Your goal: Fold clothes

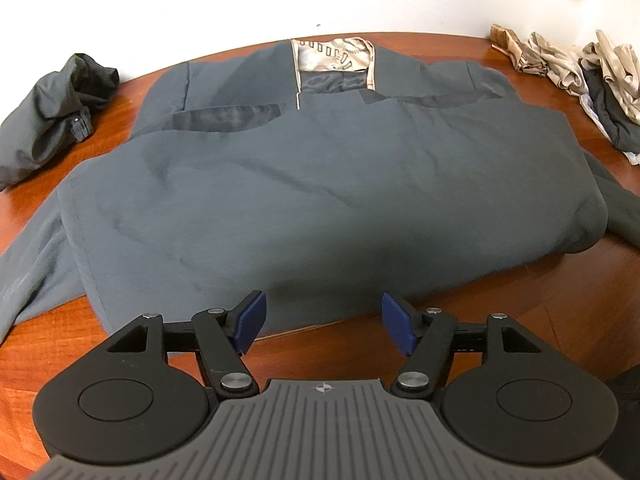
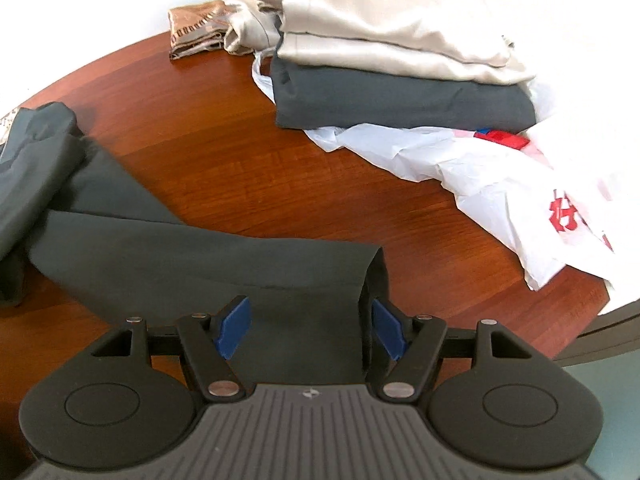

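A grey-blue jacket (image 1: 320,184) lies spread on the round wooden table (image 1: 540,300), its patterned lining (image 1: 336,56) showing at the far collar. My left gripper (image 1: 322,324) hangs open over the jacket's near hem, and its blue pads (image 1: 252,320) touch nothing. In the right wrist view one of the jacket's sleeves (image 2: 200,264) runs across the table (image 2: 300,160) towards the lower right. My right gripper (image 2: 310,326) is open above the cuff end of the sleeve. The cloth lies between its fingers and the pads do not press on it.
A crumpled dark garment (image 1: 52,112) sits at the far left. At the right, beige satin clothes (image 2: 380,20) rest on a folded dark piece (image 2: 400,100), beside a white plastic bag (image 2: 520,184) and a brown patterned cloth (image 2: 196,28). The table's edge (image 2: 600,308) curves close by.
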Available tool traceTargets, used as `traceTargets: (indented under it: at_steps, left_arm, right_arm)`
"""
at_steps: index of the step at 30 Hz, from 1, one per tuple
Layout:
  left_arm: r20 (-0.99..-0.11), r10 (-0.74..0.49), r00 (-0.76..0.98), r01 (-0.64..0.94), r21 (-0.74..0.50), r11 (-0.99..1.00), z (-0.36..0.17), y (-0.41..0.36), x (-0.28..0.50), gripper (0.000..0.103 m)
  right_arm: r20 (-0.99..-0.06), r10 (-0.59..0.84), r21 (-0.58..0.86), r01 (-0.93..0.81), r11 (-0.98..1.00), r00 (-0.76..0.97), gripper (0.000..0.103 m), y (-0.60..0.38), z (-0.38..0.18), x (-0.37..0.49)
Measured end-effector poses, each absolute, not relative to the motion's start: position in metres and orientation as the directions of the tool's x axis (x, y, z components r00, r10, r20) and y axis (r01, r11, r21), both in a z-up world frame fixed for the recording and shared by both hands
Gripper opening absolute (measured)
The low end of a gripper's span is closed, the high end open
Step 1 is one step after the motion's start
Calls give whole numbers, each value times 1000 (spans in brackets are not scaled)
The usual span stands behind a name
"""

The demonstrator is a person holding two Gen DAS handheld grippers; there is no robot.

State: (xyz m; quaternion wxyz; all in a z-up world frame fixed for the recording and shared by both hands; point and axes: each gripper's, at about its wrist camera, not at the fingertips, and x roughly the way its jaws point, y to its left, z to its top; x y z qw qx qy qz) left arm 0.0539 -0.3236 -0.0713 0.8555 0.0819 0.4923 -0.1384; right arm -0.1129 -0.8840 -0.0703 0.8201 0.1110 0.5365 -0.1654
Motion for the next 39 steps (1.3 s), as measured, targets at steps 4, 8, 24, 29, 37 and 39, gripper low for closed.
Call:
traceTargets:
  at_steps: [4, 8, 24, 29, 37, 39]
  left_arm:
    - [-868, -144, 476, 302, 7, 953, -73, -322, 49, 67]
    - [-869, -135, 475, 280, 4, 960, -74, -316, 44, 67]
    - [-846, -217, 487, 332, -51, 942, -64, -287, 39, 67]
    - [-827, -273, 492, 396, -67, 916, -52, -290, 37, 67]
    - [-798, -324, 509, 430, -91, 898, -30, -289, 39, 68]
    - [-788, -330, 520, 429, -93, 899, -23, -289, 39, 68]
  right_arm:
    - [-927, -115, 34, 388, 921, 356, 30, -895, -80, -103]
    - [-923, -127, 37, 413, 910, 363, 6, -896, -78, -97]
    - [-876, -116, -44, 161, 986, 469, 5, -817, 0, -31]
    - [-847, -94, -104, 11, 995, 523, 4, -767, 39, 9]
    - [-806, 16, -177, -268, 947, 592, 4, -656, 88, 82]
    - [-802, 50, -189, -333, 924, 596, 4, -626, 94, 97]
